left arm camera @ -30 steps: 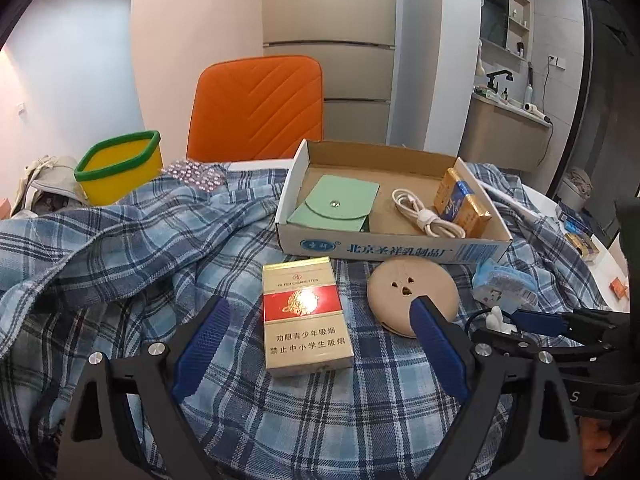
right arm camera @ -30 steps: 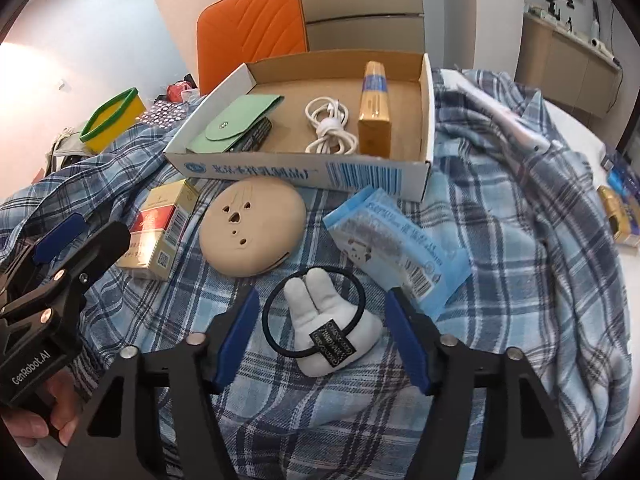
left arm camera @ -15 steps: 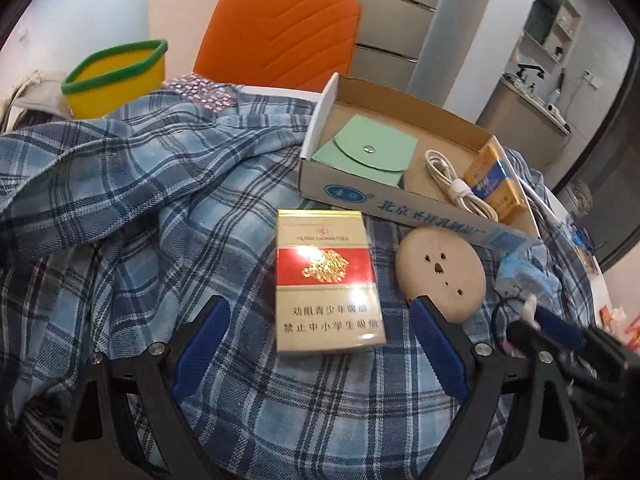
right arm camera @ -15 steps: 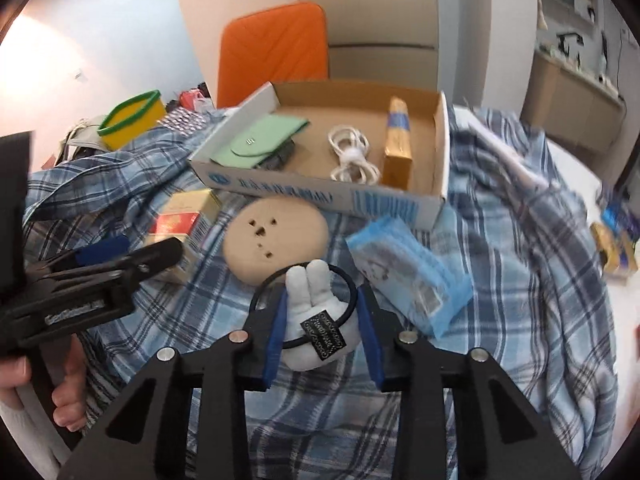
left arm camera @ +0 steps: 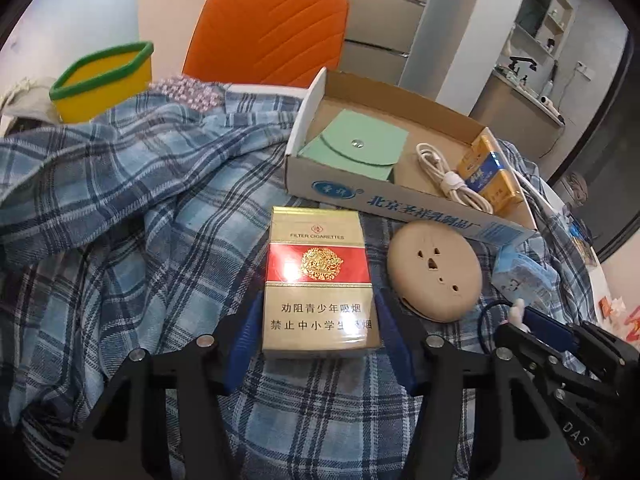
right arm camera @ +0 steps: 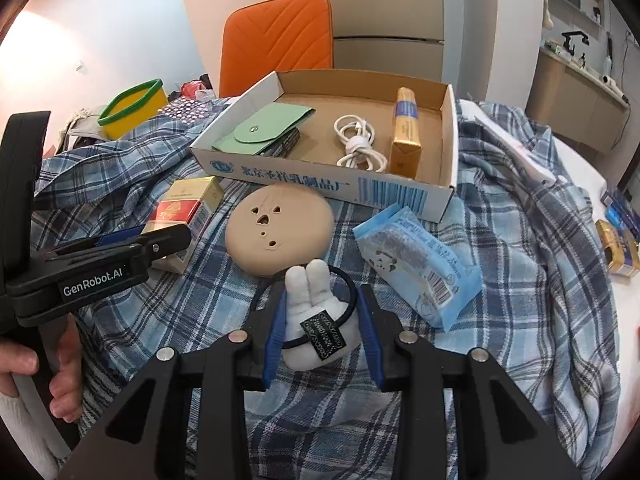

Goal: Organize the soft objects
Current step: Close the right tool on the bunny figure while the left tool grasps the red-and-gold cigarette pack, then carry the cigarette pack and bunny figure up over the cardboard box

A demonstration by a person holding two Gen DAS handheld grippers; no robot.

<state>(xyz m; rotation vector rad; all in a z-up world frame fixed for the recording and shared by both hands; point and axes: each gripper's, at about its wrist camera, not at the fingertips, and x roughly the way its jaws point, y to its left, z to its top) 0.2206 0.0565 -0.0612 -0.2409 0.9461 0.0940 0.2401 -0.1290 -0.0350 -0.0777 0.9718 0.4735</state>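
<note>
Both grippers are closed on something. At the bottom middle of the left wrist view, the left gripper (left arm camera: 318, 334) has just been closing, and its blue pads now press the two sides of the cigarette pack (left arm camera: 318, 280) — a gold and red box lying flat on the blue plaid shirt (left arm camera: 132, 216) that covers the desk.

At the bottom middle of the right wrist view, the right gripper (right arm camera: 322, 330) squeezes the white plush bunny (right arm camera: 314, 312) between its blue pads. Its jaws have just been closing too. The bunny has two little ears pointing up, a black tag on its front and a black hair band looped around it.

Just above the bunny lies a round tan case (right arm camera: 279, 229) with small holes, touching the bunny's ears. To the right of the bunny lies a blue tissue pack (right arm camera: 418, 266).

Higher up in the frame stands an open cardboard box (right arm camera: 332, 182). Inside it, from left to right, are a green pouch (right arm camera: 264, 130), a coiled white cable (right arm camera: 358, 146) and a yellow and blue pack (right arm camera: 406, 134) standing on its edge.

In the upper left sits a yellow tub (right arm camera: 134, 108) with a green rim, and behind the box is an orange chair (right arm camera: 280, 38)
</note>
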